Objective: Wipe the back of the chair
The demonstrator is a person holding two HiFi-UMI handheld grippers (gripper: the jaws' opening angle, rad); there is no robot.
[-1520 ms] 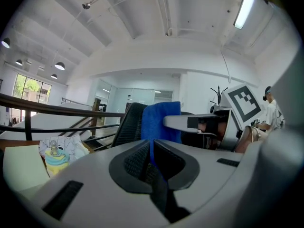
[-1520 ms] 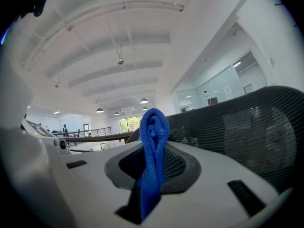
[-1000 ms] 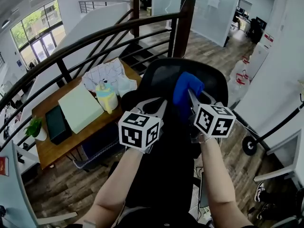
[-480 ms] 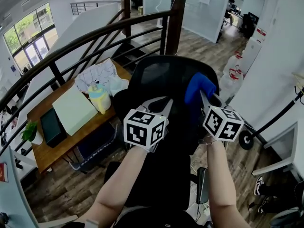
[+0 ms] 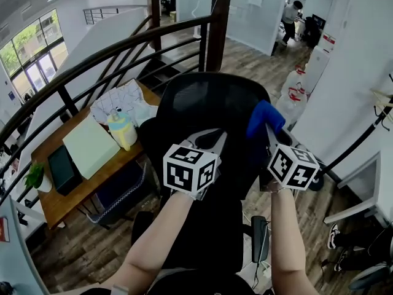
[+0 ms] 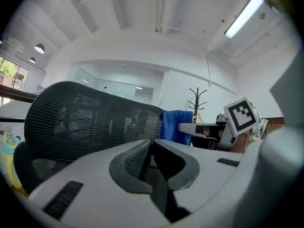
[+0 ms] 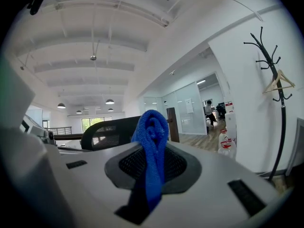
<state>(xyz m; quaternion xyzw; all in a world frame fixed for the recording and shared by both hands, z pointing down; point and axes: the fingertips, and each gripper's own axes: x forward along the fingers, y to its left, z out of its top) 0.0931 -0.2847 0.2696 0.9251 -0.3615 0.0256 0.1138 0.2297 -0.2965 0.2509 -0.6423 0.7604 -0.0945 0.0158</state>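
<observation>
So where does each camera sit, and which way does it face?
Head view: on the person's head, steeply down at the chair back; both forearms, left claw, right claw show.
Left gripper view: on left claw, along its shut jaws toward the chair back.
Right gripper view: on right claw, along jaws clamping the blue cloth.
All share chair back and cloth.

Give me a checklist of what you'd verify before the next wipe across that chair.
1. Blue cloth clamped in the right gripper: ok.
2. Cloth touching the mesh chair back: cannot tell; it sits at the back's right edge.
3. Left gripper empty, jaws together: ok.
4. Left gripper out of the cloth's path: not ok; it is in front of the back's middle.
5. Desk and its bottle apart from both grippers: ok.
6. Person far off down the room: ok.
</observation>
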